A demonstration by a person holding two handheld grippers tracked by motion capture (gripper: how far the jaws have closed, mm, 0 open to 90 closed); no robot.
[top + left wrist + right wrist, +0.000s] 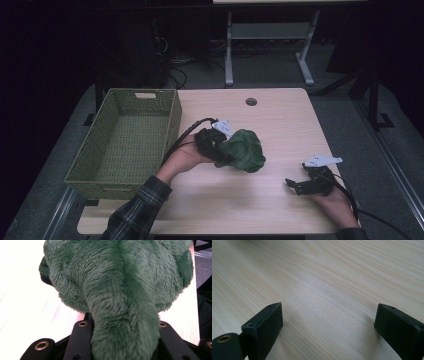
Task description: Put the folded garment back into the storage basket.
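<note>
Dark room, cables and a stand's legs on the grey floor at the top of the high view; a light wooden desk [280,125] fills the middle.

Left of centre a green woven basket [172,117] sits on the desk, nothing seen inside it.

Item in hand: a green plush toy [244,150], just right of the basket, near mid-frame. The left hand-held gripper [220,150] is clamped on it; in the left gripper view the fur [120,290] bulges out between the black jaws and hides the pads. The toy looks lifted off the desk rather than resting, though contact at its underside cannot be confirmed.

The right hand-held gripper [296,186] lies at lower right, jaws apart with bare wood between them in its own view, holding nothing.

Assessment: pick-up appears done. Remaining, by my judgement: carry the toy leftward over the basket rim, lower it in, release. The basket being unfilled, that step is not yet done. No other loose items are seen on the desk.
</note>
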